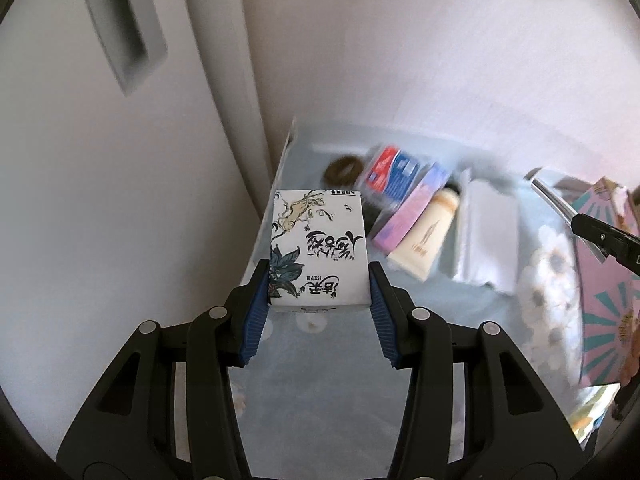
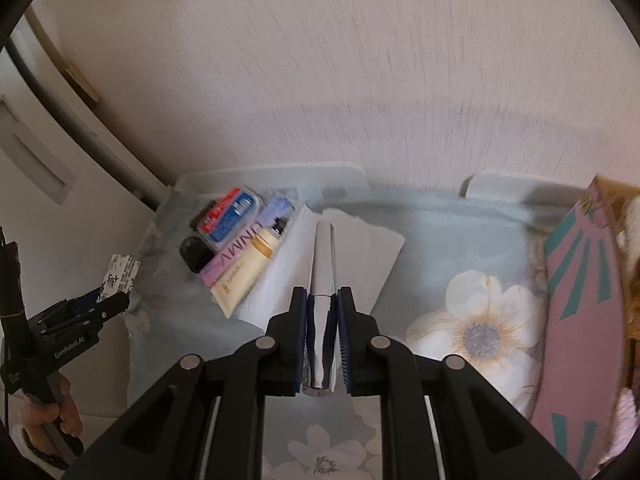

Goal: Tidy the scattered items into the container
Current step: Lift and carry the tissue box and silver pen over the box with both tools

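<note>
- Left wrist view, nearest: the left gripper (image 1: 319, 285) has its blue-padded fingers (image 1: 256, 308) pressed against both sides of a white tissue pack (image 1: 318, 248) printed with dark leaves and Chinese characters; the pack is held clear above the cloth.
- Right wrist view, nearest: the right gripper (image 2: 323, 322) is clamped narrowly on a silver metallic object (image 2: 322, 264) that runs away from the camera between the pads; its type cannot be told through the blur, possibly a tube or a folded pouch.
- Below both grippers lies a pale blue floral tablecloth (image 2: 472, 320) with large cream flowers.
- Mid distance, right wrist view: a white open container (image 2: 360, 256) sits on the cloth beyond the silver object's far end; whether the object touches it cannot be told.
- Left of the container, lying side by side and touching: a cream tube (image 2: 248, 264), a lilac box (image 2: 240, 248), a red and blue packet (image 2: 230, 214) and a dark round item (image 2: 196, 254).
- Far left in the right wrist view, the left gripper (image 2: 106, 300) and the tissue pack (image 2: 120, 276) sit at the table's left edge, well apart from the container.
- Far right: a pink box with teal rays (image 2: 580, 300) stands on the cloth.
- Farthest: a pale wall (image 2: 320, 80) behind the table, and a white cabinet door (image 1: 100, 160) at left.
</note>
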Tool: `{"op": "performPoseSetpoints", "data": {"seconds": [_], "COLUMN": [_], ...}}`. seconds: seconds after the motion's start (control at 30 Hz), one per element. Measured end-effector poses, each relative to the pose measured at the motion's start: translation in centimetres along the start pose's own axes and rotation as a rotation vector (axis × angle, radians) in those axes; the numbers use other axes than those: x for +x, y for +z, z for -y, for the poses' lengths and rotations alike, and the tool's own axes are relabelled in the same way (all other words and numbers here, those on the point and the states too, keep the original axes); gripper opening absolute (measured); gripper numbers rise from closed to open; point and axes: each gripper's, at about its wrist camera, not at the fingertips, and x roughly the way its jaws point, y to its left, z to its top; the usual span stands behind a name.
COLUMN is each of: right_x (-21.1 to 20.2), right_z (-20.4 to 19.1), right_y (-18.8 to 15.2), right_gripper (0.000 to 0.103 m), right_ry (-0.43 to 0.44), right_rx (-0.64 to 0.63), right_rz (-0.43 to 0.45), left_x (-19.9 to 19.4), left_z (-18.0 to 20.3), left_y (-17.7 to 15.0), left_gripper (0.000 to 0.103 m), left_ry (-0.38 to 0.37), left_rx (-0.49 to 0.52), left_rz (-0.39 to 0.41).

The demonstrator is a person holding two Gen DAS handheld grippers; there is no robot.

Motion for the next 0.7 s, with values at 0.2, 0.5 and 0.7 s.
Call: {"op": "performPoseSetpoints", "data": {"seconds": [0.2,0.5,0.7], "right_x": [-6.6,-16.6,-19.7], "right_z": [0.8,6.7,12.8], "right_y": [0.6,-2.8,-7.1], "right_gripper": [0.014,0.014,0.014], "right_ry": [-0.015,-0.160,-0.227], "right_rx": [-0.016,0.057,0.219], "right_rz": [0.074,0.138,0.135], "left_x": [-4.5,-6.6,-5.6], "left_z": [3.9,19.4,30.1], "left_y": [3.4,5.2,3.5], "left_gripper": [0.044,0.044,0.044], "left_ry": [-0.052,-0.280,-0.422], "left_rx": [0.050,0.279,0.438], "left_rz": [0.084,0.131,0.055]}}
